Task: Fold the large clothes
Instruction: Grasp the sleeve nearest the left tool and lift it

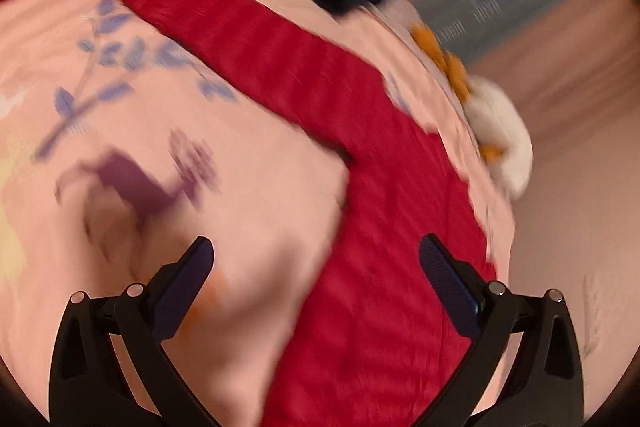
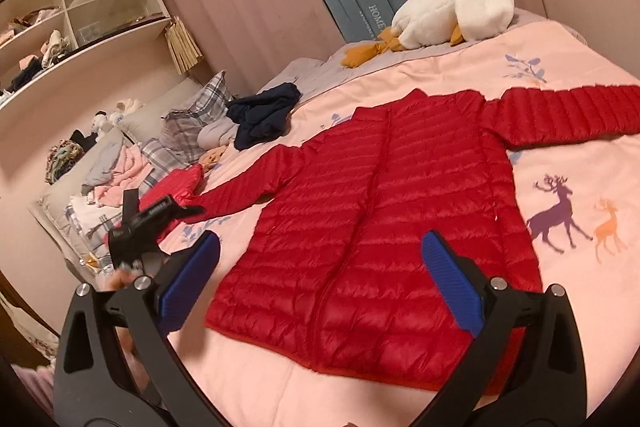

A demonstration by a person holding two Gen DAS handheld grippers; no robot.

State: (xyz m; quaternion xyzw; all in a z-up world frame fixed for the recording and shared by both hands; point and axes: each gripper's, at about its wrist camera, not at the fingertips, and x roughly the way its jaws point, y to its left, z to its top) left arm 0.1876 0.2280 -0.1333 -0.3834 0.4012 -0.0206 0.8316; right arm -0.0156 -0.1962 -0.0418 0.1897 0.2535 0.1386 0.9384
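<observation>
Meanwhile, a red jacket [image 2: 372,227] lies flat, sleeves out, on a pink bedspread [image 2: 580,155]; left gripper [image 1: 316,259] and right gripper [image 2: 320,255] hover, fingers spread, holding nothing.

One red quilted puffer jacket [image 2: 372,227], one white plush goose [image 2: 452,11], one dark navy crumpled garment [image 2: 262,115] and two printed deer [image 2: 560,215] on one pink quilt [image 2: 460,67].

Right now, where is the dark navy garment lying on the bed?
In the right wrist view the dark navy garment lies crumpled at upper left, beyond the red jacket, beside the plaid pillow.
</observation>
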